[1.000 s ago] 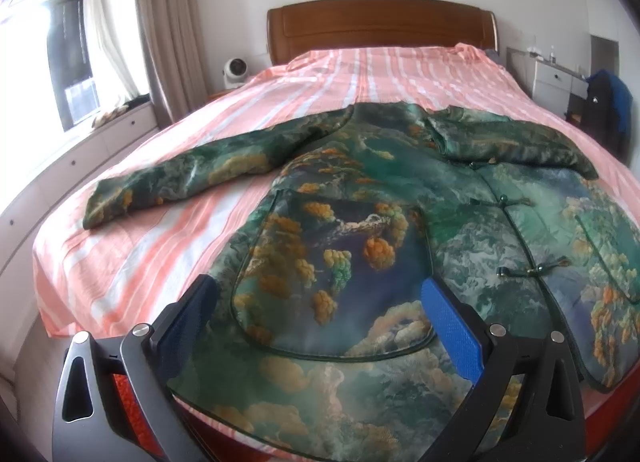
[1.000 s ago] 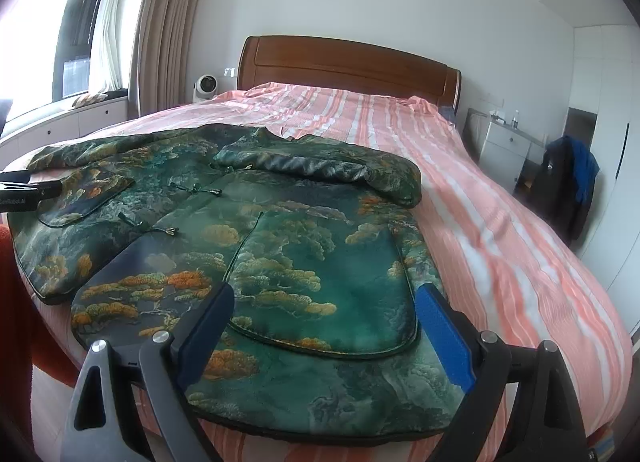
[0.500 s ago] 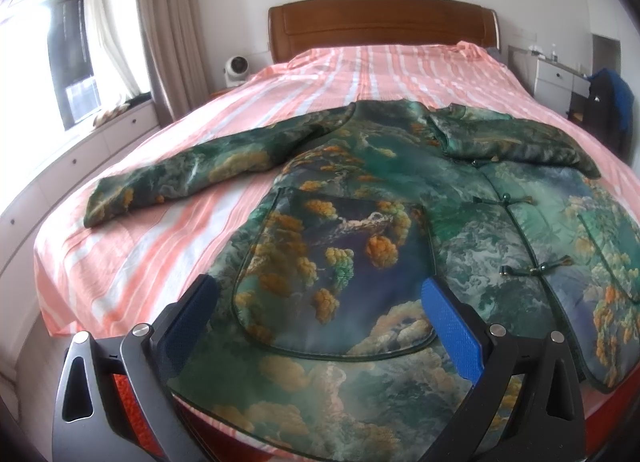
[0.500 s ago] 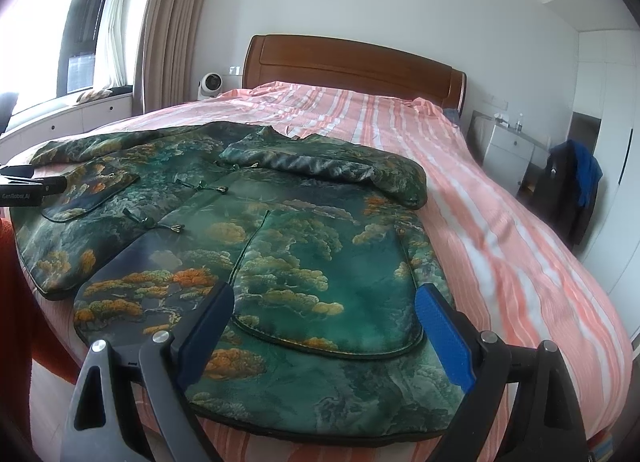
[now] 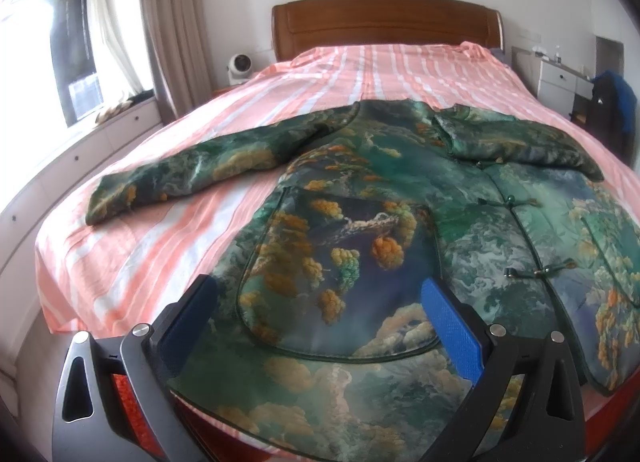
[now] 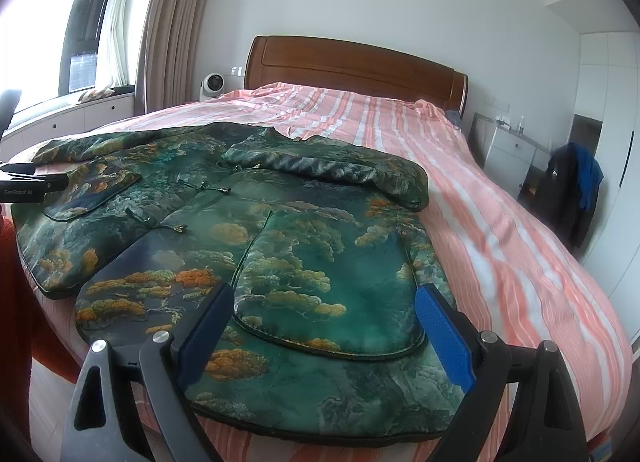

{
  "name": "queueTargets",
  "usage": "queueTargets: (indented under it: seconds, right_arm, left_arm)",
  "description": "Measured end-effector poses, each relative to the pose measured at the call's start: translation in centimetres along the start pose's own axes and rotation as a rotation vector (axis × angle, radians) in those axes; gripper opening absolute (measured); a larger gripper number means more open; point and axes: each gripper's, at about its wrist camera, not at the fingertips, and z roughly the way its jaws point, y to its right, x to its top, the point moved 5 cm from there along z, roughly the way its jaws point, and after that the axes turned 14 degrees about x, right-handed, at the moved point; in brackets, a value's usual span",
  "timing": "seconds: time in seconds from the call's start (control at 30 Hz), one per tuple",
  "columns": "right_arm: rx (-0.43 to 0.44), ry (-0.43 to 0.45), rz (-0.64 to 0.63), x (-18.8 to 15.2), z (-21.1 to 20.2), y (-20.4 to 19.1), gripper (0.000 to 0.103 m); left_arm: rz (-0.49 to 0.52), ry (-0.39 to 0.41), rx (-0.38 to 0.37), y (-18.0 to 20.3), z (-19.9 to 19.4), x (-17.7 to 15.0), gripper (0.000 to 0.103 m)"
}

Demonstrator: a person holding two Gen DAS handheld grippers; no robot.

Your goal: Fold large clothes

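- One wide bed with a pink and white striped sheet (image 5: 132, 262) carries everything; its brown wooden headboard (image 6: 352, 66) stands at the far wall.
- On the near part of this bed lies the large green padded jacket with orange cloud and tree print (image 5: 360, 222), spread flat with the front up and the hem at the near edge.
- I judge the jacket soft but thick and a bit slippery, so it probably bends in round folds; the hem corners and the cuffs seem the best places to take hold.
- The left view alone shows the long left sleeve (image 5: 192, 170) stretched out over the sheet; the right view shows the right sleeve (image 6: 340, 170) already folded across the chest.
- The left gripper (image 5: 320, 302) hovers over the hem with jaws wide, holding nothing.
- The right gripper (image 6: 324, 312) does the same, wide and empty.
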Motion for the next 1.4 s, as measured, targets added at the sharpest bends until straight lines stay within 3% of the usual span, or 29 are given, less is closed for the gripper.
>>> queueTargets:
  seconds: [0.3, 0.73, 1.4]
  right_arm:
    - [0.002, -0.004, -0.001, -0.1, 0.0, -0.1, 0.091]
    - [0.008, -0.008, -0.004, -0.1, 0.2, -0.1, 0.091]
    - [0.010, -0.012, -0.003, -0.1, 0.2, -0.1, 0.091]
  left_arm:
    - [-0.006, -0.025, 0.004, -0.4, 0.5, 0.3, 0.102]
    - [-0.149, -0.154, 0.010, -3.5, 3.2, -0.1, 0.102]
    - [-0.143, -0.178, 0.009, -3.2, 3.6, -0.5, 0.102]
